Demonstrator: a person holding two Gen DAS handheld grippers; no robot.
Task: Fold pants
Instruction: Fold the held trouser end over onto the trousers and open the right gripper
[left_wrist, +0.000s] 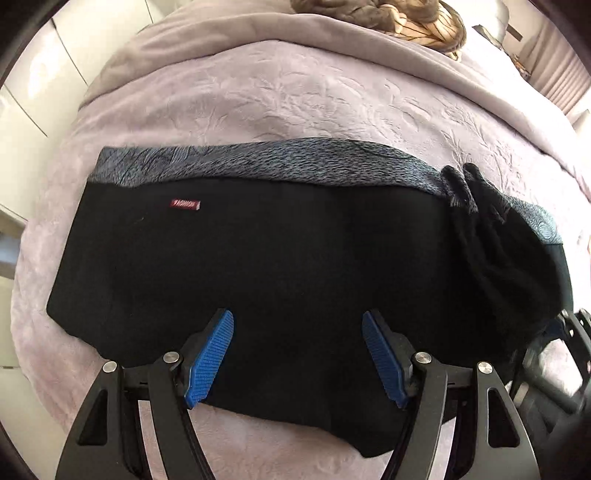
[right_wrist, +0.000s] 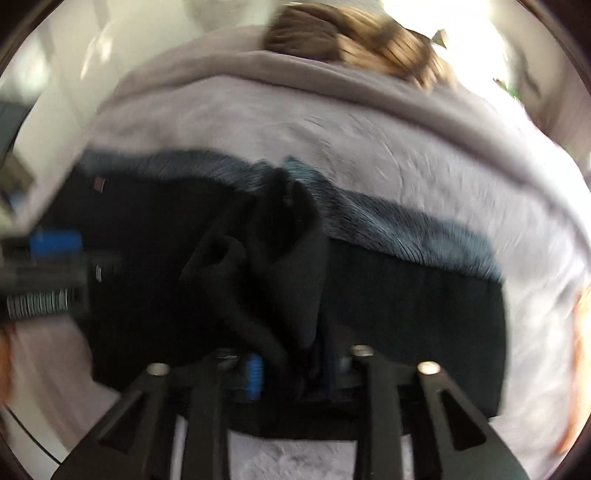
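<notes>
Blue pads of your left tool (left_wrist: 297, 356) stand wide apart, holding nothing, above the near edge of the black pants (left_wrist: 258, 266). They stretch left to right across the bed (left_wrist: 295, 107). Your right tool (right_wrist: 293, 373) is pinched onto the bunched right part.

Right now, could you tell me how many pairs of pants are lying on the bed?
1: the black pants lie across the lilac bedspread, under both grippers. Another could hide beneath them.
</notes>
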